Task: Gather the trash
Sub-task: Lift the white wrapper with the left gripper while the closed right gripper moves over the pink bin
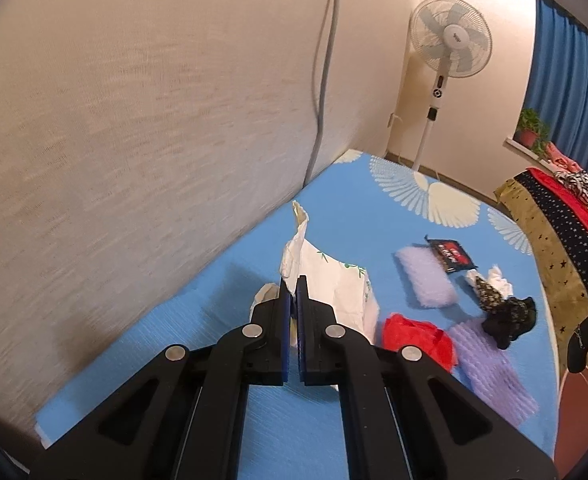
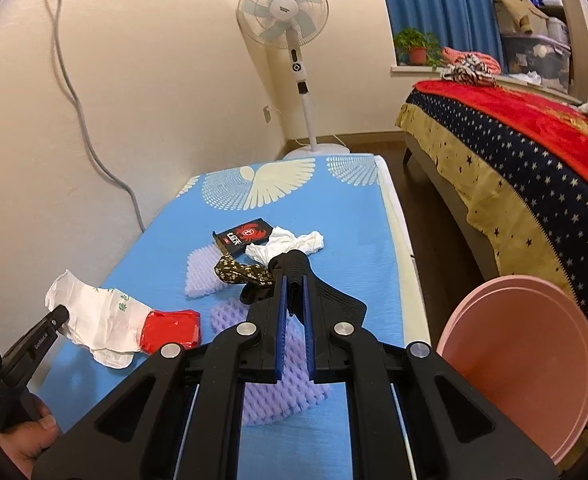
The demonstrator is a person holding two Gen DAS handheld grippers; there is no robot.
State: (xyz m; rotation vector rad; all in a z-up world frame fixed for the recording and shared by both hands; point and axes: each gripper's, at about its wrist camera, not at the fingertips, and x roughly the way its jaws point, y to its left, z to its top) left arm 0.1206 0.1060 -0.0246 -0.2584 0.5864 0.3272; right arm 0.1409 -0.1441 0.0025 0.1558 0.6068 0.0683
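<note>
My left gripper (image 1: 293,286) is shut on the edge of a white plastic bag with green print (image 1: 334,284), pulling it up off the blue mat. In the right wrist view the same bag (image 2: 94,312) hangs from the left gripper (image 2: 60,316) at the lower left. My right gripper (image 2: 294,280) is shut on a black piece of cloth with a patterned brown tail (image 2: 242,274); the left wrist view shows that cloth (image 1: 510,316) at the right. Loose on the mat lie a red wrapper (image 2: 170,330), a black and red carton (image 2: 244,236), crumpled white tissue (image 2: 294,242) and purple foam nets (image 2: 200,276).
A pink basin (image 2: 526,360) stands off the mat's right edge. The blue mat (image 2: 358,216) runs along the wall on the left. A bed with a star-patterned cover (image 2: 514,168) is on the right, and a standing fan (image 2: 284,8) at the far end.
</note>
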